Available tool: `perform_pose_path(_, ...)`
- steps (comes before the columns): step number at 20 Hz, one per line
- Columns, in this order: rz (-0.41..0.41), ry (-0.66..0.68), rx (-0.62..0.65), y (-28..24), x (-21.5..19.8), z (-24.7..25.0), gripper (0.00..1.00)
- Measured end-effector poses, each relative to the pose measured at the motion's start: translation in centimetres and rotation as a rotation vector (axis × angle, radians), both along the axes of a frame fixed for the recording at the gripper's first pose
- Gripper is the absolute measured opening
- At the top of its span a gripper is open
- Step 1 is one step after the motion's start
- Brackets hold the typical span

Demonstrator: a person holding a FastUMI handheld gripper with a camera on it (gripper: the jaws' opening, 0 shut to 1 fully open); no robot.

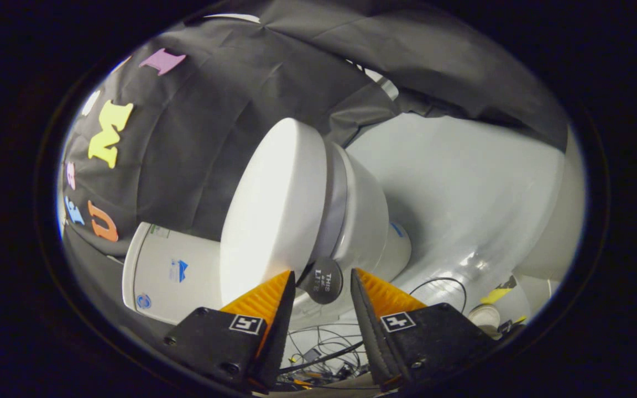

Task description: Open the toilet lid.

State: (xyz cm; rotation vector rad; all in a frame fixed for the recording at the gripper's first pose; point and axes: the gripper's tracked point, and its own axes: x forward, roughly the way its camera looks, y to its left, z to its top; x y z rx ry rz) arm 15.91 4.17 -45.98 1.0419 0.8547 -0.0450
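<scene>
Surroundings: a white cylindrical tank [166,273] sits against the black cloth wall [197,143], touching the toilet on the lid's side. A pale glossy floor [462,193] spreads on the other side of the toilet; loose cables [324,342] lie on it beneath the fingers, and small items that cannot be identified lie past the far finger. The toilet lid [271,204] is closed on its seat, the bowl [365,215] below it. The gripper [323,282] stands open, holding nothing. A dark round tab [323,281] at the lid's front edge lies between the fingertips; contact cannot be confirmed.
</scene>
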Motion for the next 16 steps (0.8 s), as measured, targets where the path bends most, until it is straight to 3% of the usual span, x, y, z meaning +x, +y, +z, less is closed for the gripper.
perform_pose_path(5,-0.055,0.017,0.069,0.1,0.3,-0.1,0.33)
perform_pose_path(8,-0.088,0.029,0.077,-0.3,0.6,0.3,0.21)
perform_pose_path(11,-0.072,0.040,0.075,0.2,0.3,1.2,0.11)
perform_pose_path(16,-0.043,0.011,0.068,0.3,0.7,3.7,0.07)
